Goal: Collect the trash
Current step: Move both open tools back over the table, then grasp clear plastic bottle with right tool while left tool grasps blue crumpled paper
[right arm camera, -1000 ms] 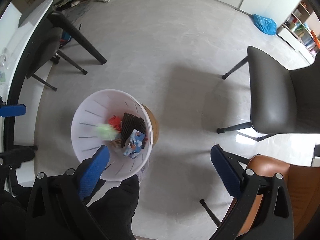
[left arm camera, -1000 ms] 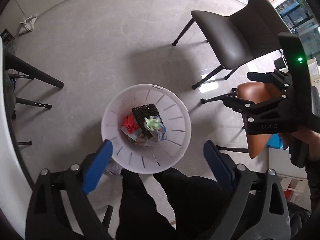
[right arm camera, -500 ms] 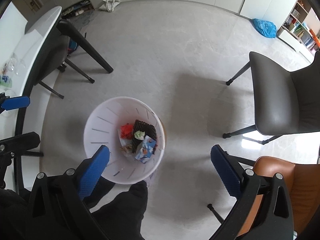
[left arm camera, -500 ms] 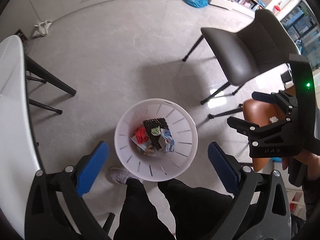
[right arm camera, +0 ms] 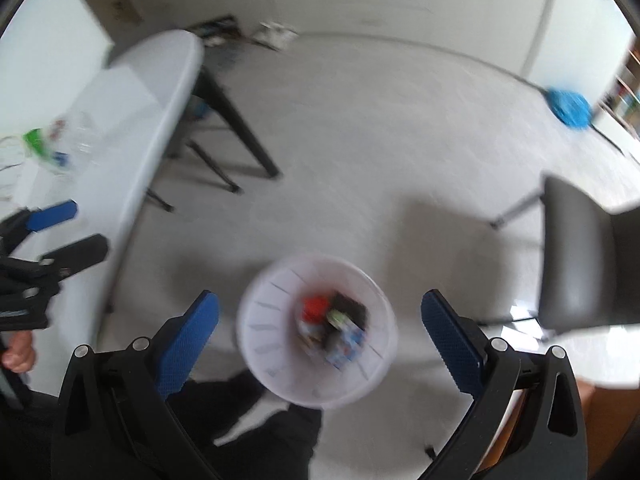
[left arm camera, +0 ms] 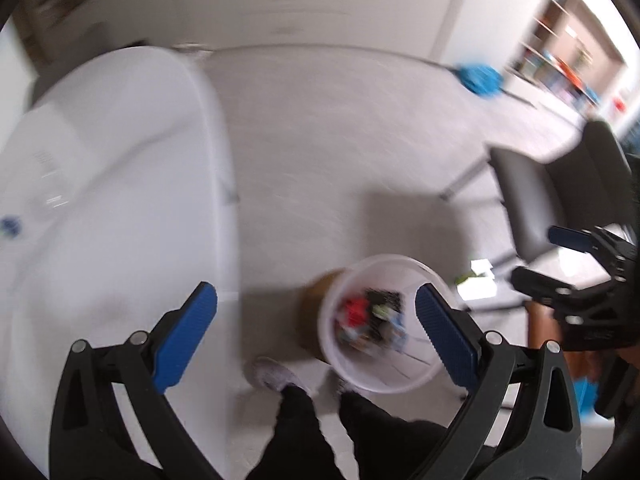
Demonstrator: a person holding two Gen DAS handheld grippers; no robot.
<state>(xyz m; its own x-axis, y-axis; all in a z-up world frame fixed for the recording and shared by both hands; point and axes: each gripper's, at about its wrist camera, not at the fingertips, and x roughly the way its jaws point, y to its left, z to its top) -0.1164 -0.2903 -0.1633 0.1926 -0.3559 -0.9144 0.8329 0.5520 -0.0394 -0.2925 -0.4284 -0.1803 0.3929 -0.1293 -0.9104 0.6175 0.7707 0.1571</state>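
A white slotted trash bin (left arm camera: 404,372) stands on the floor by my feet and holds red, black, green and blue scraps (left arm camera: 370,318). It also shows in the right wrist view (right arm camera: 272,344). My left gripper (left arm camera: 316,338) is open and empty, high above the floor between the white table (left arm camera: 104,208) and the bin. My right gripper (right arm camera: 320,340) is open and empty, high above the bin. Clear plastic and green litter (right arm camera: 48,140) lies on the table (right arm camera: 132,96). Both views are motion-blurred.
A dark grey chair (right arm camera: 588,268) stands right of the bin. A brown chair seat (left arm camera: 540,320) is near the right gripper. A blue bag (right arm camera: 568,106) lies far back on the floor. My black-trousered legs (left arm camera: 320,432) are below the grippers.
Both grippers have risen and tilted up and left. The table has come far into view, and the bin has slid toward the bottom of both views. Both stay open.
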